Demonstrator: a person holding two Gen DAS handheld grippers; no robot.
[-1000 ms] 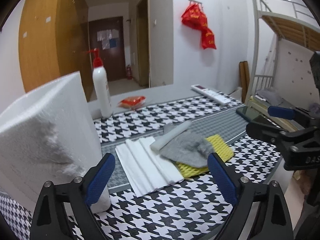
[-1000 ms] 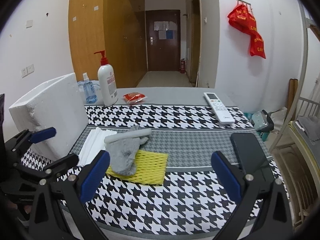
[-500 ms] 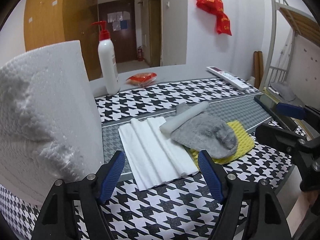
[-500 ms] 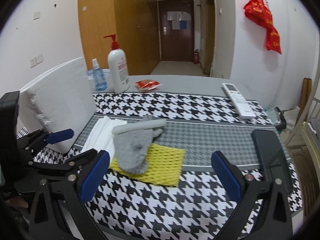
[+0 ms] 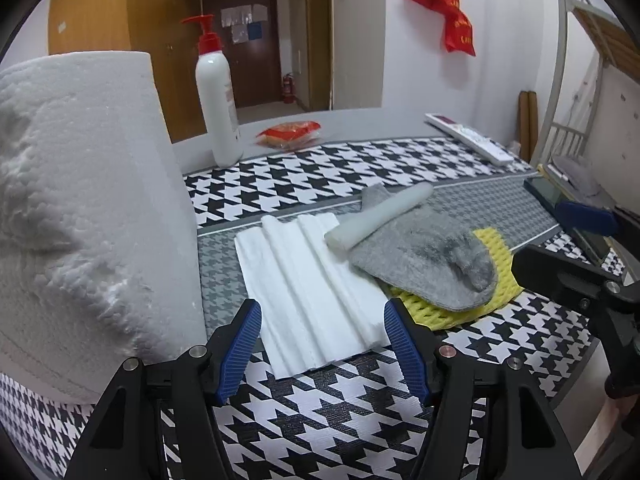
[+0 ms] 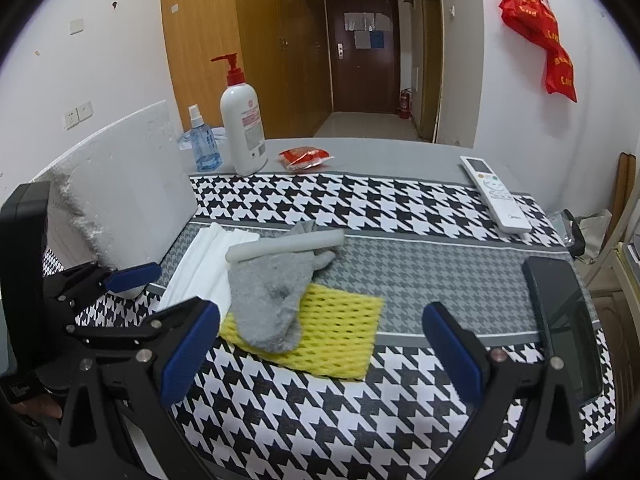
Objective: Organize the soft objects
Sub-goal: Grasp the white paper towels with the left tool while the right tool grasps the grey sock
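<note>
A white folded foam sheet [image 5: 308,280] lies on the houndstooth cloth; it also shows in the right wrist view [image 6: 204,264]. A grey sock [image 5: 428,256] lies across it and over a yellow foam net [image 6: 340,336]. A pale foam tube [image 5: 380,216] rests on top. My left gripper [image 5: 322,344] is open and empty, its fingertips at the near edge of the white sheet. My right gripper [image 6: 320,348] is open and empty, wide apart, just before the yellow net.
A large white styrofoam block [image 5: 80,208] stands close on the left. A pump bottle [image 6: 242,120], a small spray bottle [image 6: 202,144], a red packet [image 6: 306,156] and a remote [image 6: 496,192] sit at the back. A black phone [image 6: 564,316] lies at the right.
My left gripper has moved forward and down toward the white sheet and its fingers have narrowed. My right gripper has edged closer to the pile.
</note>
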